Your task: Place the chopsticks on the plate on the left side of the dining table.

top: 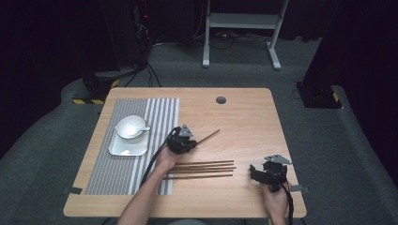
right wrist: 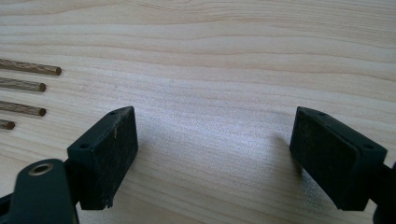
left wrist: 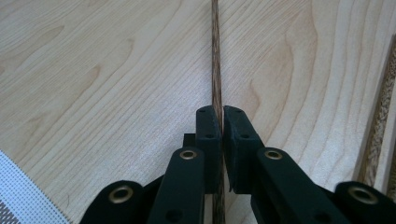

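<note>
A dark wooden chopstick (top: 209, 136) slants up to the right on the light wood table (top: 244, 117). My left gripper (top: 193, 142) is shut on its lower part. In the left gripper view the chopstick (left wrist: 215, 56) runs straight ahead from between the pinched pads of my left gripper (left wrist: 220, 119). Several more chopsticks (top: 206, 166) lie side by side in front of that hand. My right gripper (top: 256, 172) rests near the table's front right, open. In the right gripper view nothing sits between the spread pads of my right gripper (right wrist: 212, 135), and the chopsticks' tips (right wrist: 28, 85) lie at the left.
A white bowl with a spoon (top: 130, 127) stands on a white square plate (top: 126, 150), on a grey striped placemat (top: 110, 173) at the table's left. A round cable hole (top: 221, 100) is near the far edge. Another chopstick (left wrist: 380, 116) lies beside the held one.
</note>
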`<action>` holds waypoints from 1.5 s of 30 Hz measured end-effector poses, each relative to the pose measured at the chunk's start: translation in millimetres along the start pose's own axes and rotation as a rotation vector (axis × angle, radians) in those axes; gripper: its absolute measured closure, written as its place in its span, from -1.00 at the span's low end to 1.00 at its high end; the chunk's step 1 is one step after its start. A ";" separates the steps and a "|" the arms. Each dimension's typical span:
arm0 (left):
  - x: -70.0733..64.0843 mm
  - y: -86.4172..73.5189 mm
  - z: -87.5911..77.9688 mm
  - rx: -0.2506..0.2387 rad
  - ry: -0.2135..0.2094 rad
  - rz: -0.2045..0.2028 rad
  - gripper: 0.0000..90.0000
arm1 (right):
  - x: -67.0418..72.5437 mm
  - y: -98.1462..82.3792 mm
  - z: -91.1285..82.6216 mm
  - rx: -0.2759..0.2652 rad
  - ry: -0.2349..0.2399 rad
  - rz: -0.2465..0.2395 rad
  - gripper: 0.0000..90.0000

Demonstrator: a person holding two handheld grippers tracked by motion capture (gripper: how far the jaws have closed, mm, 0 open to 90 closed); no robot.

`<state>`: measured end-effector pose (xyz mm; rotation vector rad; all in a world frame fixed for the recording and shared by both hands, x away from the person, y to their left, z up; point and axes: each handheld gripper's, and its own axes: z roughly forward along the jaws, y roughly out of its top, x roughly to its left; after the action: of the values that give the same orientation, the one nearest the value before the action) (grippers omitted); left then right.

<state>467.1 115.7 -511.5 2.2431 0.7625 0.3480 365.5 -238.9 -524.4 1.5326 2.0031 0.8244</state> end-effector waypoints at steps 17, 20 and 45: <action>3.0 3.7 -10.6 -0.016 0.000 -0.001 0.89 | 0.0 0.0 0.0 0.000 0.000 0.000 -0.66; 2.8 3.9 -13.8 -0.024 0.001 -0.007 0.89 | 0.0 0.0 0.0 0.000 0.000 0.000 -0.66; 5.1 1.1 -44.3 -0.053 0.006 -0.018 0.89 | 0.0 0.0 0.0 0.000 0.000 0.000 -0.66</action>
<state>451.4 142.9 -479.8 2.1854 0.7678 0.3618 365.5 -238.9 -524.4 1.5322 2.0034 0.8241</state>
